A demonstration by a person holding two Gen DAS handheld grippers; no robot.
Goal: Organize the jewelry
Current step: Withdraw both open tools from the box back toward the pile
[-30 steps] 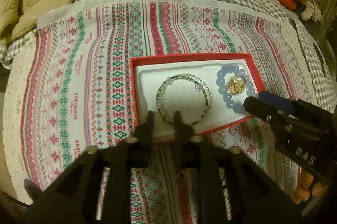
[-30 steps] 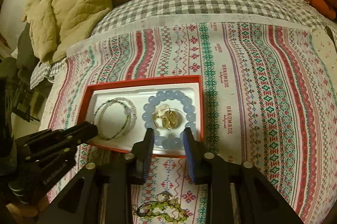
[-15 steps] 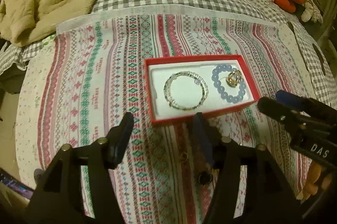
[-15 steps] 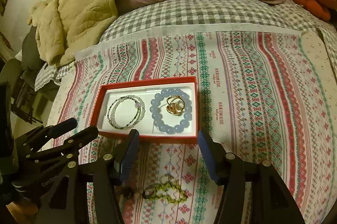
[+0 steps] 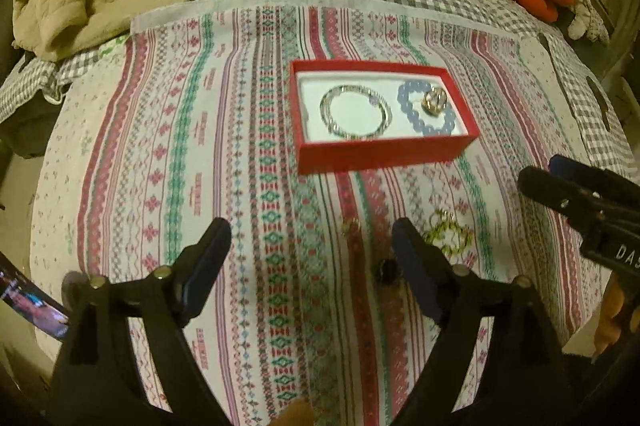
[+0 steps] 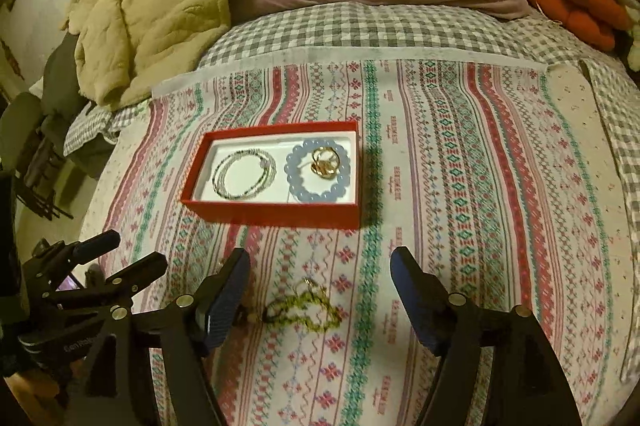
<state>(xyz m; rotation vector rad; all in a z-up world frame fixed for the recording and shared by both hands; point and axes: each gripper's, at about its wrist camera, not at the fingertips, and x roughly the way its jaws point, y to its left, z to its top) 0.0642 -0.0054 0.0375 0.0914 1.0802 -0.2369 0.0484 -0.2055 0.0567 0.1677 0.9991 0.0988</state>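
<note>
Left wrist view: a second ago the left claw [image 5: 310, 252] was nearly shut at the near edge of the red rectangular cardboard box [image 5: 384, 150]; now it is pulled back, spread wide and empty. The thin beaded wire bangle [image 5: 355, 112], the pale blue bead bracelet [image 5: 426, 114] and the gold ring [image 5: 435, 100] lie inside the box.

Right wrist view: the right claw [image 6: 320, 290] has likewise backed off and opened wide, holding nothing. Between its fingers on the patterned bedspread [image 6: 480, 186] lies the olive-green bead chain [image 6: 304, 310], still unsorted and probably the next pick.
</note>
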